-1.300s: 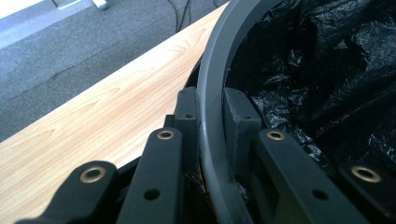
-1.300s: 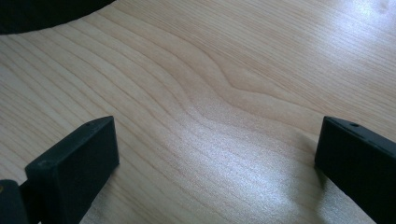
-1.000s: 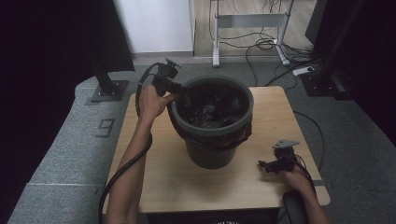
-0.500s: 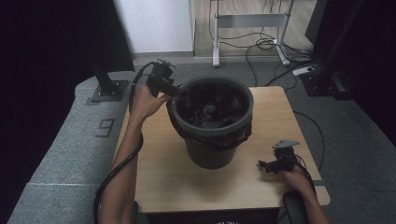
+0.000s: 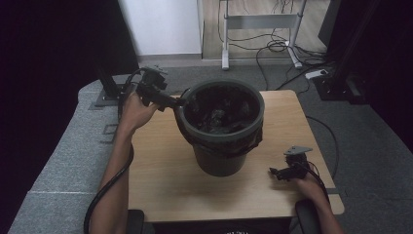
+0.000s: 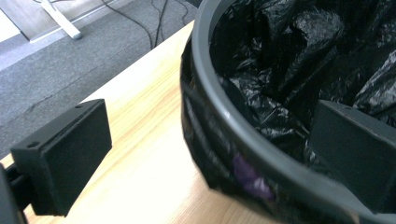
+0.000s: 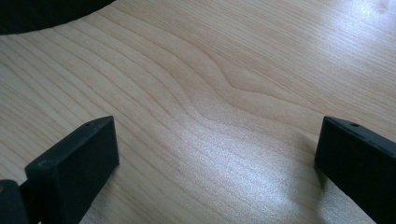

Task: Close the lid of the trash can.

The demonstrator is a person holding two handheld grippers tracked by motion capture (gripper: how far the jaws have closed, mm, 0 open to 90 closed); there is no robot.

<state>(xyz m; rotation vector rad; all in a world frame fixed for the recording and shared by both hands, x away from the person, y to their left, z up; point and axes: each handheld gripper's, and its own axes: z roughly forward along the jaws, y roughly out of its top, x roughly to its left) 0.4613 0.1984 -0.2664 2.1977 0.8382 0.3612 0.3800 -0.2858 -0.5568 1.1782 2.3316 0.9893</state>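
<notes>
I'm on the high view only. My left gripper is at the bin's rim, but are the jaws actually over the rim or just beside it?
Observer: In the left gripper view the left gripper straddles the bin rim: one jaw is outside over the table, the other inside against the black liner. The jaws are open, not yet pinching.
Operator: Is the liner folded over the rim there?
Observer: Yes, black plastic hangs down the outer wall below the rim.
Operator: And my right gripper, anything between its jaws?
Observer: No. The right gripper is wide open, with bare wooden table between its jaws.
</notes>
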